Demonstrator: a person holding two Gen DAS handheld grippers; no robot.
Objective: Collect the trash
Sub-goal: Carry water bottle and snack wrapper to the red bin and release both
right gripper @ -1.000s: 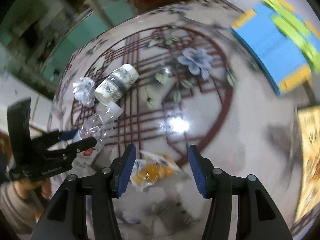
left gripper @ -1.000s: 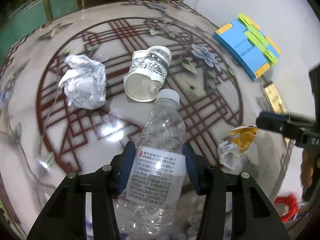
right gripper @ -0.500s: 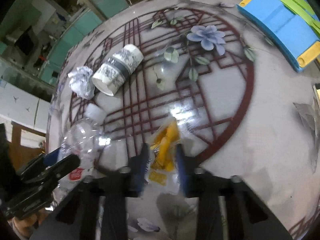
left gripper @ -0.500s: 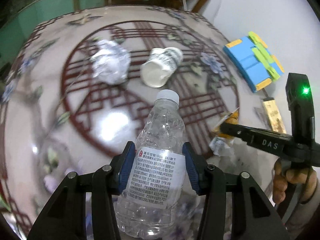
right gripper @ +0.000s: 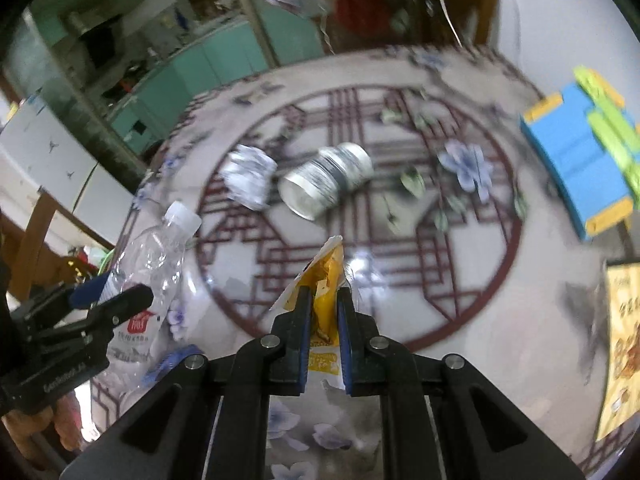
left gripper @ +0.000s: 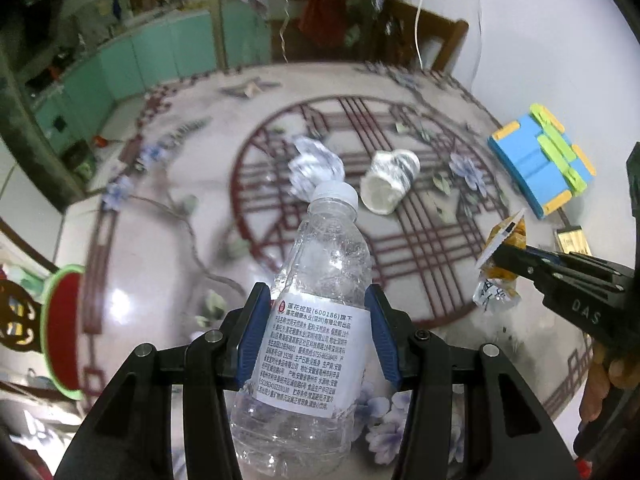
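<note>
Left gripper clamped on clear plastic water bottle, raised above table. Right gripper pinched on yellow crumpled snack wrapper, lifted alongside.

The left gripper is clamped on a clear plastic bottle at its white label, white cap pointing toward 12 o'clock above the round patterned table. Beyond the cap, a crumpled paper ball lies at 12 o'clock with a tipped paper cup just beside it at 1 o'clock, and a blue-and-green block sits at 2 o'clock. At 3 o'clock the right gripper pinches a yellow snack wrapper held above the tabletop.
</note>
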